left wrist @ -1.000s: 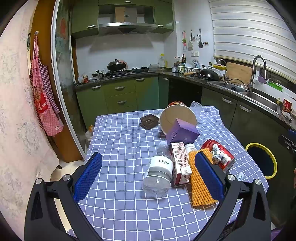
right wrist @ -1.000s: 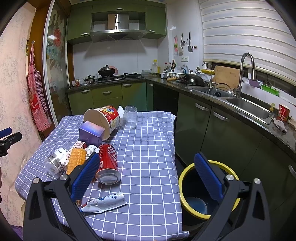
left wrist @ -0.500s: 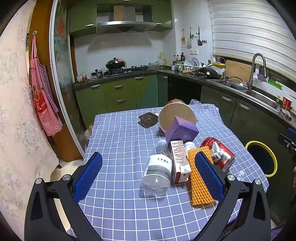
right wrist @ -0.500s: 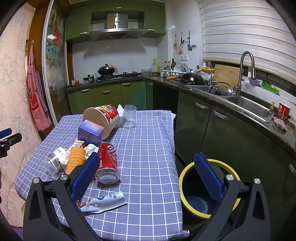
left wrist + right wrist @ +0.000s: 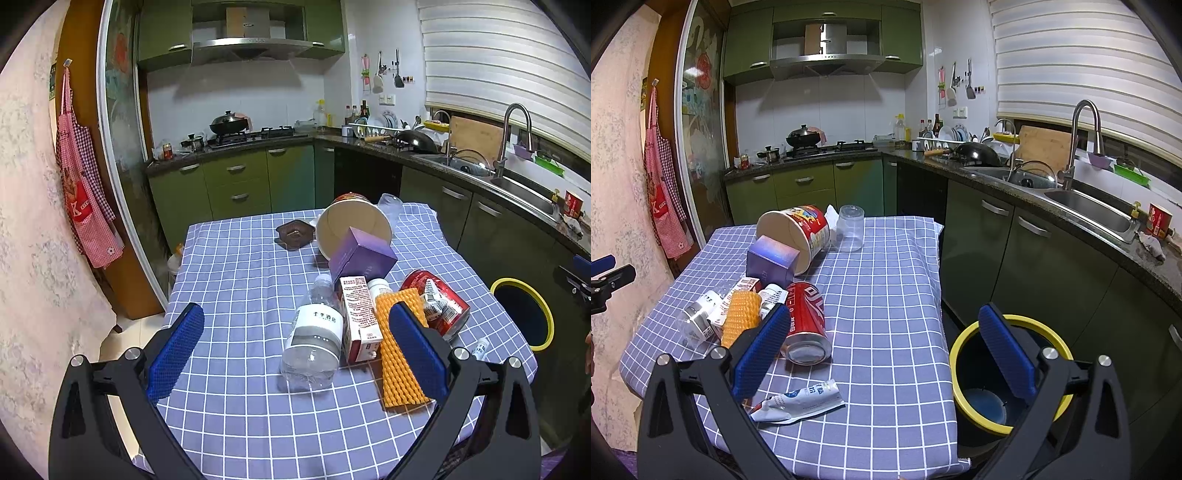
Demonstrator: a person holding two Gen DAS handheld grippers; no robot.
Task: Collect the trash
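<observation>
Left gripper (image 5: 295, 354) spread wide, nothing between its blue pads, hovering over near edge of the surface (image 5: 236, 280), which has a blue checked cloth. Right gripper (image 5: 882, 354) also spread wide and empty, over the surface's right edge, one finger above the bin.

Trash sits in a cluster mid-surface:
- clear plastic bottle (image 5: 314, 339) on its side, cap pointing away, base towards left gripper
- small red-and-white carton (image 5: 360, 317) touching the bottle's right side
- orange foam net sleeve (image 5: 399, 365) lying flat just right of the carton, partly behind the left gripper's right finger
- red soda can (image 5: 805, 321) on its side, base facing the right wrist camera
- purple box (image 5: 360, 258) tilted against a tipped paper noodle bucket (image 5: 798, 230)
- clear plastic cup (image 5: 850, 229) upside down beside the bucket
- squeezed tube (image 5: 798, 400) flat near the surface's front edge, apart from the cluster
- dark plastic tray (image 5: 294, 233) alone at far side

Yellow-rimmed bin (image 5: 964, 339) on the floor just right of the surface; inside looks dark, contents can't tell.
</observation>
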